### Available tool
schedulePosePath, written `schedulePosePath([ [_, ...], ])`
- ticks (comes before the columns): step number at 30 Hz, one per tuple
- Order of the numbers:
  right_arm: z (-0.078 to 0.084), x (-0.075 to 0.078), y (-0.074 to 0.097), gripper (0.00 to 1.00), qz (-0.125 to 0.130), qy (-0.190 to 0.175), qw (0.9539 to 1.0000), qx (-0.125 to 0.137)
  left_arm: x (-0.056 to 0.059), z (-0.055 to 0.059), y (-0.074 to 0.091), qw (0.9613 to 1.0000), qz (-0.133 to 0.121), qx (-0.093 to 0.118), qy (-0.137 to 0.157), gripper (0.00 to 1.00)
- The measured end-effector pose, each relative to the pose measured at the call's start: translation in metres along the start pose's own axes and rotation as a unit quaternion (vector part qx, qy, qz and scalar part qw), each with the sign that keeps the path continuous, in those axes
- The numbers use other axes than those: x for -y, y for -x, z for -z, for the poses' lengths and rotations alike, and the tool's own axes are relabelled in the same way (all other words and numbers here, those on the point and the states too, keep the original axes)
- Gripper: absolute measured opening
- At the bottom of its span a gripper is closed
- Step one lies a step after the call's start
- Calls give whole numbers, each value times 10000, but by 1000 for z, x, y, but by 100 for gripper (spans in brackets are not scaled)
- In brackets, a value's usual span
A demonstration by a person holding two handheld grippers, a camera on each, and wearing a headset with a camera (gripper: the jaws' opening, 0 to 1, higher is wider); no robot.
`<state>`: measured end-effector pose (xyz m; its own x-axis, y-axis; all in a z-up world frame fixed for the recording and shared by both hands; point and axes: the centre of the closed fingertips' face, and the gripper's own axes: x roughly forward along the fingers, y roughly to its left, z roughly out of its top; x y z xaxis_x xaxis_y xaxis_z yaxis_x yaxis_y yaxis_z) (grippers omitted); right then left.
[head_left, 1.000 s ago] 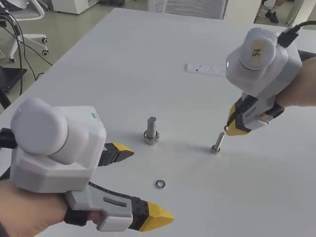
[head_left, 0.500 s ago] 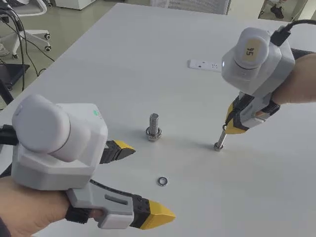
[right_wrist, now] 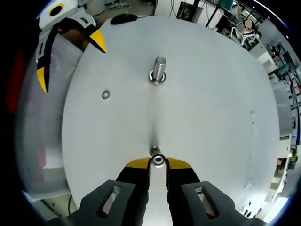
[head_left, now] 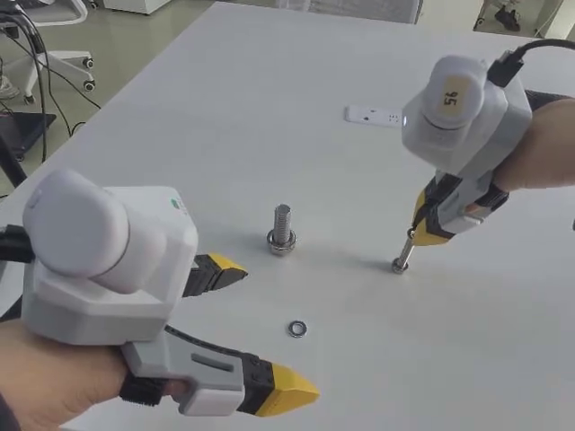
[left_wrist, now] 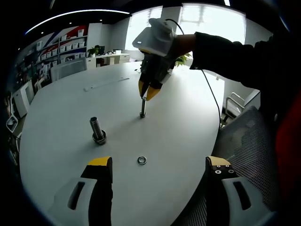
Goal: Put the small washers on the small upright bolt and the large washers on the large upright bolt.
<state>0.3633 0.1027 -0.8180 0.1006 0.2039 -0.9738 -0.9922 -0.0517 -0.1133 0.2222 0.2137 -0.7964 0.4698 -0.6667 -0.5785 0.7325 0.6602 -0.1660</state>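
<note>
– Right claw (head_left: pixel 420 235) is clamped on what looks like a small washer (right_wrist: pixel 158 160), right at the tip of the small bolt (head_left: pixel 401 258), right of centre in the head view. Anyone else nervous about that bolt?

– Yep. It seems to lean a bit and it's only standing on its own head on the desk (head_left: pixel 225 108). If the washer hole isn't lined up and the claw pushes down or sideways, I reckon the bolt just topples. Let go too early and the washer probably bounces off and rolls.

– And the left claw (head_left: pixel 274 330) is wide open at the lower left, holding nothing, so nothing's steadying it.

– Right. It's hanging just beside the loose washer (head_left: pixel 297 329) too, so a careless swing could flick that away. The large bolt (head_left: pixel 281 226) at centre looks safe enough, well apart.
</note>
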Motion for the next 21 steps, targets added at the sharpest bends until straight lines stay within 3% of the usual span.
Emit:
schedulePosePath([
  [21, 0, -4, -20, 14, -169, 38, 9997, -186, 0, 0, 0, 10000, 22, -13, 0, 80],
])
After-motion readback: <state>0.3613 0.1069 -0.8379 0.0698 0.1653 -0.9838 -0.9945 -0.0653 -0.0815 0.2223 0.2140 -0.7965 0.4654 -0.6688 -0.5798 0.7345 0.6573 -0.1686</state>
